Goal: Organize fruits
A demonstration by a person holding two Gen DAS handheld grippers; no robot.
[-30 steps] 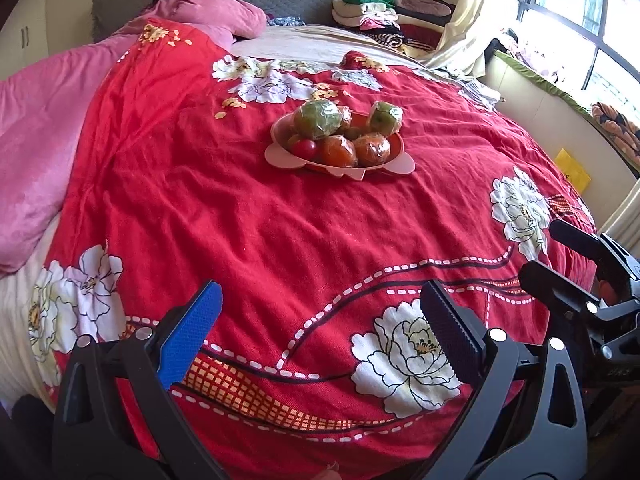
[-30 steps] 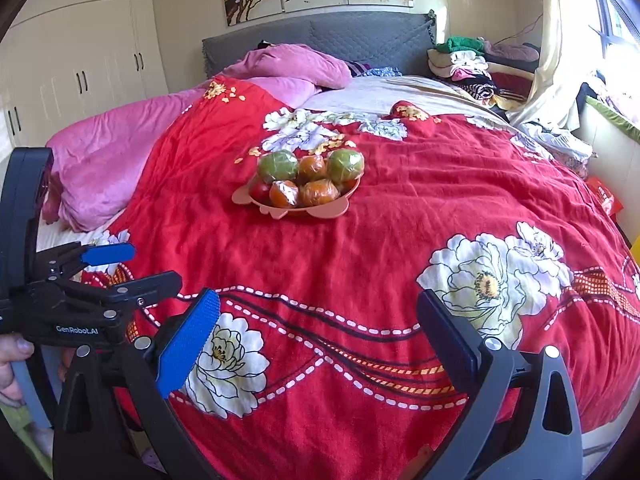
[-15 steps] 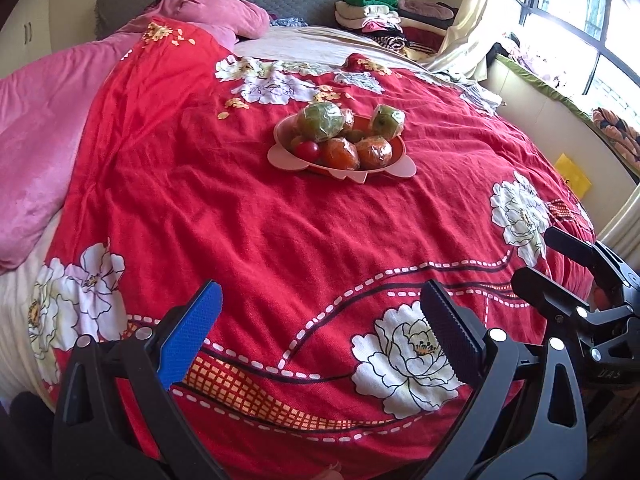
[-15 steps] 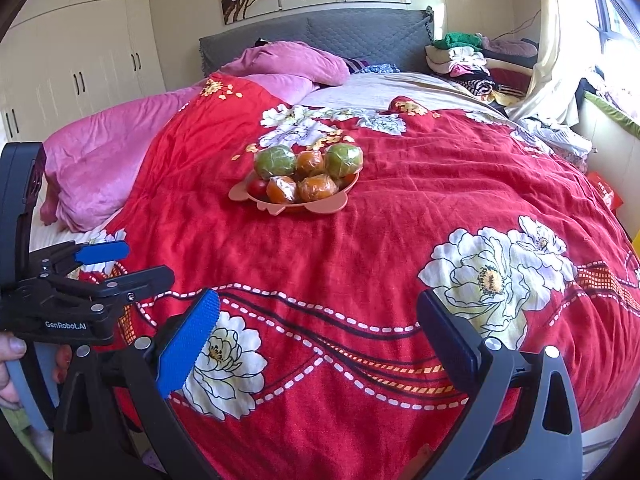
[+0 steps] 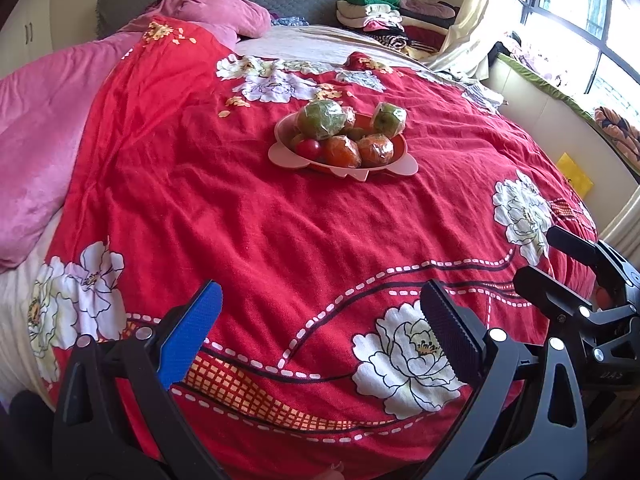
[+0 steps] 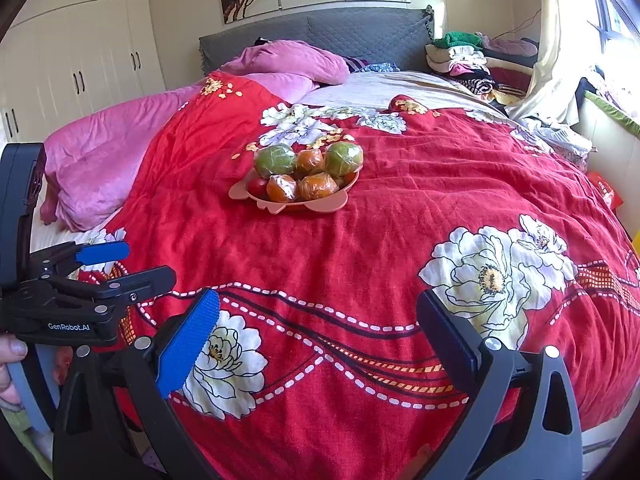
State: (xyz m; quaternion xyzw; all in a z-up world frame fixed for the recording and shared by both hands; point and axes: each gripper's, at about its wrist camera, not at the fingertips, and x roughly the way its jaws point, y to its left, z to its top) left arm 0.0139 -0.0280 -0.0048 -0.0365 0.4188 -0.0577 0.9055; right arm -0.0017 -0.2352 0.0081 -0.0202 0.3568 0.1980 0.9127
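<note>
A pink plate [image 5: 280,152] [image 6: 240,192] sits on the red flowered quilt in the middle of the bed. It holds several wrapped fruits: two green ones [image 5: 320,119] [image 6: 275,160], orange ones [image 5: 341,151] [image 6: 318,186] and a small red one [image 5: 309,147] [image 6: 257,186]. My left gripper [image 5: 320,328] is open and empty, low over the quilt's near edge, far short of the plate. My right gripper [image 6: 318,332] is open and empty too, beside it on the right. Each gripper shows in the other's view, the right one [image 5: 560,264] and the left one [image 6: 128,264].
A pink blanket [image 6: 100,160] lies along the bed's left side, with a pink pillow [image 6: 296,60] at the grey headboard. Folded clothes [image 6: 464,60] are stacked at the far right. A window ledge [image 5: 560,92] runs along the right. White wardrobes [image 6: 80,40] stand at left.
Both grippers have moved a little forward toward the plate, which sits slightly lower and nearer in both views. Both stay open and empty.
</note>
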